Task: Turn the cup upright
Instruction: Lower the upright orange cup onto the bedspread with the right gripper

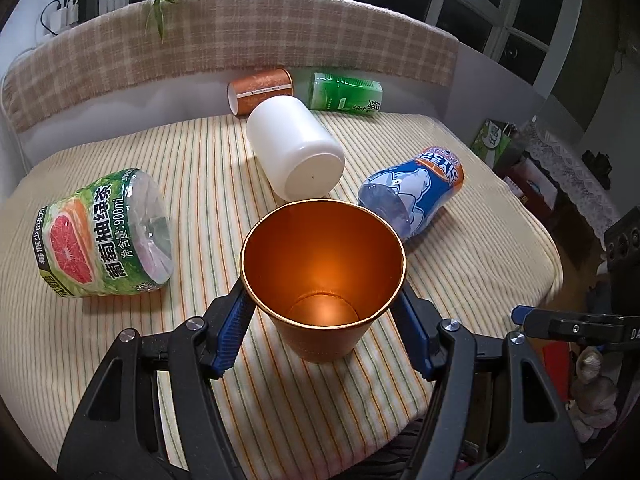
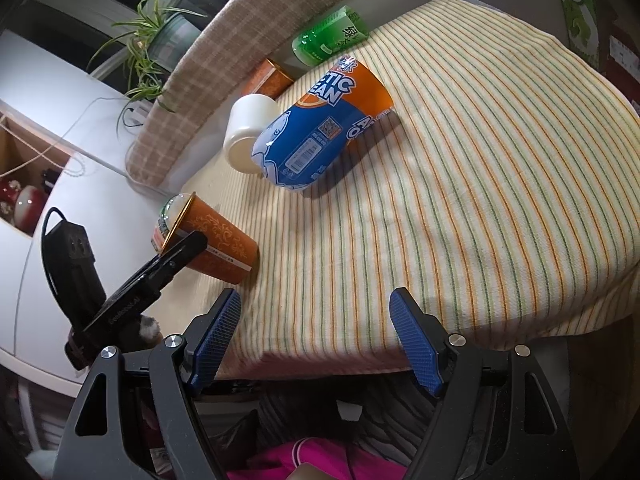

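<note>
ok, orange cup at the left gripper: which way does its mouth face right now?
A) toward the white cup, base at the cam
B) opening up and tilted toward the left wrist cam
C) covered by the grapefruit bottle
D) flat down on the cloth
B: the left wrist view looks straight into the orange cup, its inside bottom visible, with the left gripper blue fingers on either side of its wall.

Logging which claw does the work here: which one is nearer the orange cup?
Left. The left claw has its fingers on both sides of the orange cup; the right claw hangs open off to the side, at the table's edge.
</note>
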Motion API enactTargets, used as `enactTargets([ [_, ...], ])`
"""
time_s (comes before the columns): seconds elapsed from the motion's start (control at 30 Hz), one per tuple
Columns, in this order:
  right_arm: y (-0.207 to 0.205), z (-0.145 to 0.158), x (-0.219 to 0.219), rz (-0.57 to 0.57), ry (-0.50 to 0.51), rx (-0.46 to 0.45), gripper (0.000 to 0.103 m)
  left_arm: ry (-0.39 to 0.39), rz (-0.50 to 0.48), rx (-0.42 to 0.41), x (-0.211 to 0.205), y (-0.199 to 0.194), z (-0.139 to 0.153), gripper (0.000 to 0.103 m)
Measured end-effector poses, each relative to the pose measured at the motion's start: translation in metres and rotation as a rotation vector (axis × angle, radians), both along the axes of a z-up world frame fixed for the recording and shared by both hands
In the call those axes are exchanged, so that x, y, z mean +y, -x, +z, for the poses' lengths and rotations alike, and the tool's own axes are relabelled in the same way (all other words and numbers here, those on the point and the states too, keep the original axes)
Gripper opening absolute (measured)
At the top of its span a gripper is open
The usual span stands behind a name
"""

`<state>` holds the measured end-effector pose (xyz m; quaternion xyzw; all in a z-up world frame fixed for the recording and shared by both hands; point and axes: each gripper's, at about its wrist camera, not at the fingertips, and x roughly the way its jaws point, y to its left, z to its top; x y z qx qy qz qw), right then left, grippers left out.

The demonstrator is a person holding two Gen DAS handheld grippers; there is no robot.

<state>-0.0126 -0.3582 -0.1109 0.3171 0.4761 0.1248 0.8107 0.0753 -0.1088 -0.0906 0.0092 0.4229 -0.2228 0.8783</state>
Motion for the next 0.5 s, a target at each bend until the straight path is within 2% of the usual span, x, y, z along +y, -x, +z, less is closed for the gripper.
enactTargets([
  [0.23,0.001,0.005,0.003,-0.001,0.043,-0.018,0.077,0.005,-0.002,0.001,0.001,0.000,-0.001,0.068],
  [0.5,0.003,0.017,0.011,-0.016,0.167,-0.061,0.077,0.034,0.004,0.013,0.005,-0.001,-0.003,0.068],
])
